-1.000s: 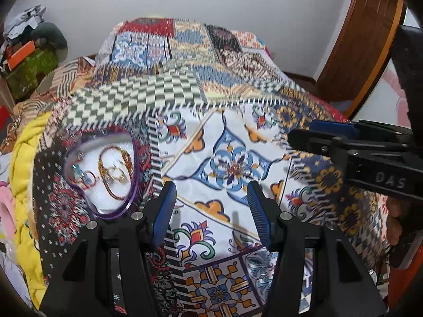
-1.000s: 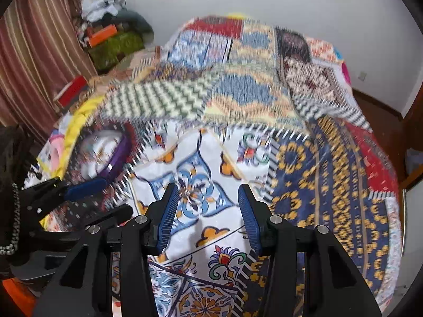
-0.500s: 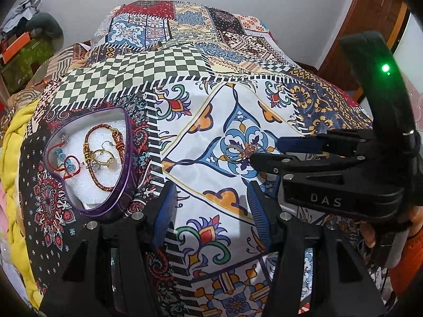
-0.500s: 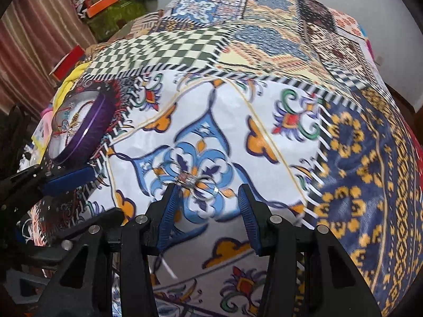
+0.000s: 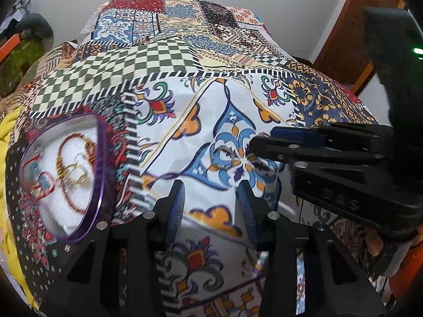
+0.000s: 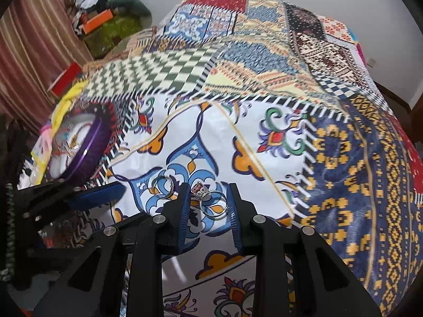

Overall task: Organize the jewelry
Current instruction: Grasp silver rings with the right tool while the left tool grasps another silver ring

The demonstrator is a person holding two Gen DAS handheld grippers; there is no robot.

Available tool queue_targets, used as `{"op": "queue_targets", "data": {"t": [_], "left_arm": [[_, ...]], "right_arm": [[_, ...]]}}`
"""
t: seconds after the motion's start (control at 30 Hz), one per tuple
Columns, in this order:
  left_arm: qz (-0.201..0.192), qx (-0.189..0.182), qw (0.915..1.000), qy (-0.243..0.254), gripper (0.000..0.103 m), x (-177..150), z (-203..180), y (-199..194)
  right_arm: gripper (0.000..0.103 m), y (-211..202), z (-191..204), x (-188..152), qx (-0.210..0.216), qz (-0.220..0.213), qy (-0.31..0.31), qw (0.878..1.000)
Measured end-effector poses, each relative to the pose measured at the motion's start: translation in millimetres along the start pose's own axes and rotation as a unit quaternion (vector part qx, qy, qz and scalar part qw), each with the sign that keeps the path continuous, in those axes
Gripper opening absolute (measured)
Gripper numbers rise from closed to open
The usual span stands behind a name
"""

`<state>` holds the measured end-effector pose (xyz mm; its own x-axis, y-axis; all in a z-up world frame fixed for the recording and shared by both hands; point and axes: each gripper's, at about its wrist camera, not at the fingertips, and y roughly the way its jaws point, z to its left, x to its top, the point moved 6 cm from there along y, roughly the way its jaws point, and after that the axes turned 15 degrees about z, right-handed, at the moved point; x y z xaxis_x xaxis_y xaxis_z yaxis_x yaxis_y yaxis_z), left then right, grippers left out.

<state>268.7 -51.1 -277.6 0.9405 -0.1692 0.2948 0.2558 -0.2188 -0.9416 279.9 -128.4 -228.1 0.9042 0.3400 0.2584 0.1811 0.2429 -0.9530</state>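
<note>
Right tongs (image 6: 207, 206), having dropped low over the bedspread (image 6: 264, 137) within the last second, now straddle the pink-stone ring (image 6: 208, 198) with jaws apart; left tongs (image 5: 211, 202) idle open, jewelry tray (image 5: 99, 158) at nine o'clock.

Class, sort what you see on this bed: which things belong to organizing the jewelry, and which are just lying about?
Part of the job:
- ring with pink stone, between the open right gripper fingers
- plain silver ring beside it
- purple heart-shaped box holding bracelets
- left gripper, open

Just lying about:
- patchwork bedspread
- yellow cloth
- orange box
- striped curtain
</note>
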Motion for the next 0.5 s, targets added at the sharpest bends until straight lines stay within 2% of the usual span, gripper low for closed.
{"op": "queue_targets", "data": {"t": [0.13, 0.2, 0.27, 0.37, 0.47, 0.5], "left_arm": [[-0.001, 0.003, 1.0, 0.006, 0.04, 12.6, -5.1, 4.9], [0.003, 0.001, 1.0, 0.009, 0.026, 18.1, -6.9, 10.0], [0.004, 0.004, 0.9999, 0.012, 0.017, 22.5, -9.0, 14.1], [0.001, 0.006, 0.9998, 0.017, 0.016, 25.6, -13.4, 15.1], [0.003, 0.007, 0.9998, 0.019, 0.0, 25.1, -15.6, 14.9], [0.003, 0.008, 0.9998, 0.018, 0.0, 24.4, -15.5, 14.3]], "right_arm": [[0.025, -13.9, -6.7, -0.6, -0.003, -0.019, 0.005, 1.0], [0.025, -18.7, -11.0, -0.5, -0.004, -0.026, 0.008, 1.0], [0.025, -23.8, -15.8, 0.4, -0.006, -0.032, 0.013, 0.999], [0.025, -30.5, -19.6, 0.6, -0.01, -0.039, 0.017, 0.999], [0.025, -36.4, -22.2, 0.2, -0.012, -0.046, 0.017, 0.999], [0.025, -38.8, -22.2, 0.0, -0.012, -0.049, 0.018, 0.999]]}}
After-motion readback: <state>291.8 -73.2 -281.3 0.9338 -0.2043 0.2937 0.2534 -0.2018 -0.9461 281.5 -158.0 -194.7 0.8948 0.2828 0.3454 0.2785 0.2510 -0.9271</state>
